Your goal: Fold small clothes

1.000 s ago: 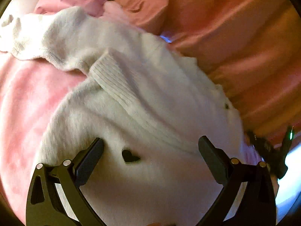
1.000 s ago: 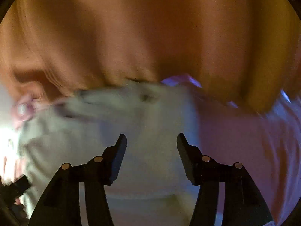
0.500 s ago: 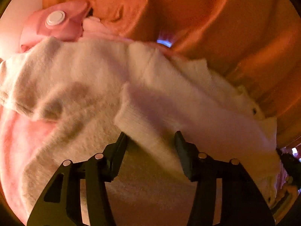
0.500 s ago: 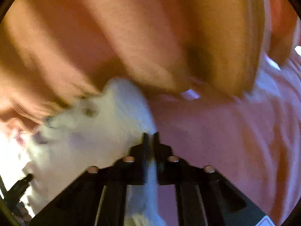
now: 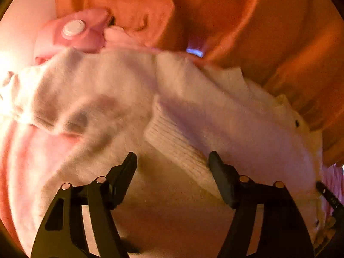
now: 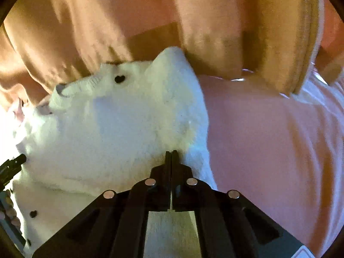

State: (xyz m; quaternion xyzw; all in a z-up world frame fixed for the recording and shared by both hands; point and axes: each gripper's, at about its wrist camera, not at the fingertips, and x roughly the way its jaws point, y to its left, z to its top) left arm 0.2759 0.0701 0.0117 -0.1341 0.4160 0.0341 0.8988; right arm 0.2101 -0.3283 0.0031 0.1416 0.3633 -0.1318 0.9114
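Observation:
A small fluffy white cardigan (image 5: 215,116) with black heart buttons lies bunched on a pink blanket (image 5: 19,150). In the left wrist view its ribbed edge (image 5: 178,148) runs between the fingers of my left gripper (image 5: 173,161), whose jaws stand apart over the fabric without pinching it. In the right wrist view my right gripper (image 6: 171,153) is shut on the cardigan's (image 6: 120,124) right edge and lifts a fold of it. A black heart button (image 6: 119,78) shows near the neckline.
Orange curtain fabric (image 5: 268,32) hangs behind the bed and also fills the top of the right wrist view (image 6: 150,17). A pink item with a white round button (image 5: 74,29) lies at the back left. Pink blanket (image 6: 275,142) spreads to the right.
My right gripper closed on the cardigan's edge and keeps hold of it. My left gripper narrowed from wide open, then opened slightly, staying over the ribbed edge. The cardigan has bunched up.

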